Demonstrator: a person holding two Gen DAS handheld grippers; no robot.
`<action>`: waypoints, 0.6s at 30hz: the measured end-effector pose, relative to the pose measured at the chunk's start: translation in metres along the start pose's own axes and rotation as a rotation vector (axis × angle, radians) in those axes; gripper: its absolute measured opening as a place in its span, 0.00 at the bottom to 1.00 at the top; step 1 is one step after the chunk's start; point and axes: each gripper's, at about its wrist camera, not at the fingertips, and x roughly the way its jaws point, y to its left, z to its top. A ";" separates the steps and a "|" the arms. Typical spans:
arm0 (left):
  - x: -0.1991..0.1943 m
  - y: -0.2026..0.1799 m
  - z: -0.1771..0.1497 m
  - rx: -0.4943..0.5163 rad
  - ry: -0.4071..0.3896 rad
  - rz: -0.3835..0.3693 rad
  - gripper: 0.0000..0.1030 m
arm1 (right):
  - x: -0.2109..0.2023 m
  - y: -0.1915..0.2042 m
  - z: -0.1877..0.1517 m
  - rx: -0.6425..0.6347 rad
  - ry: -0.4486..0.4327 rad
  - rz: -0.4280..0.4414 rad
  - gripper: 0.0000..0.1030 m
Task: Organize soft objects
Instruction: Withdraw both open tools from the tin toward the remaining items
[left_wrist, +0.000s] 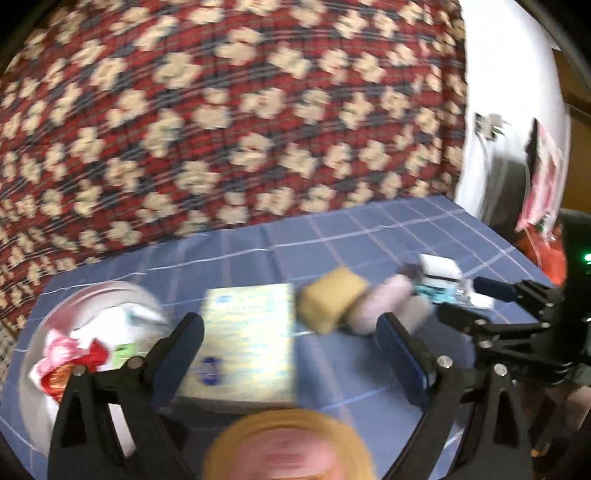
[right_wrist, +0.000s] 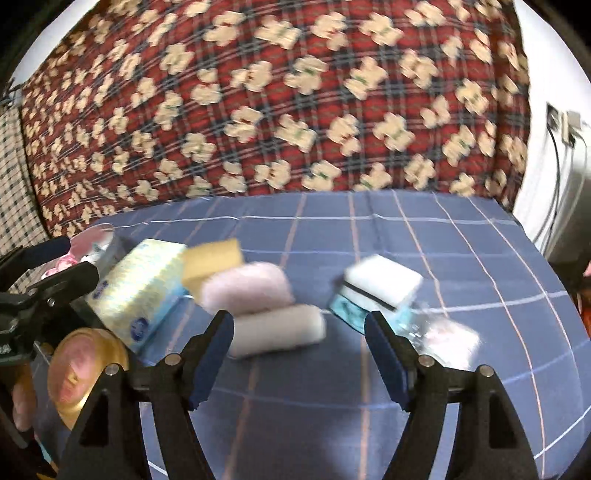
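Clear bowl with, seemingly, crumpled wrappers; left gripper and right gripper wide, empty.

We note a surface covered by a blue checked cloth. Behind it hangs a red plaid fabric printed with cream bear shapes. To the right stands a white wall with a socket and cables. Both views are motion-blurred.

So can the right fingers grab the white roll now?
Probably yes. The right gripper is open and empty, and the white roll lies just ahead of its left finger on the blue cloth, with nothing on top of it. The pink roll touches it behind.
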 end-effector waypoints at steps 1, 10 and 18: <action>0.003 -0.010 0.002 0.007 0.008 -0.016 0.93 | 0.001 -0.004 -0.001 0.007 0.004 -0.001 0.73; 0.039 -0.065 0.012 0.032 0.073 -0.046 0.93 | 0.000 -0.033 -0.012 0.050 0.012 -0.017 0.73; 0.076 -0.087 0.014 0.021 0.144 -0.012 0.86 | -0.002 -0.052 -0.019 0.081 0.008 -0.025 0.73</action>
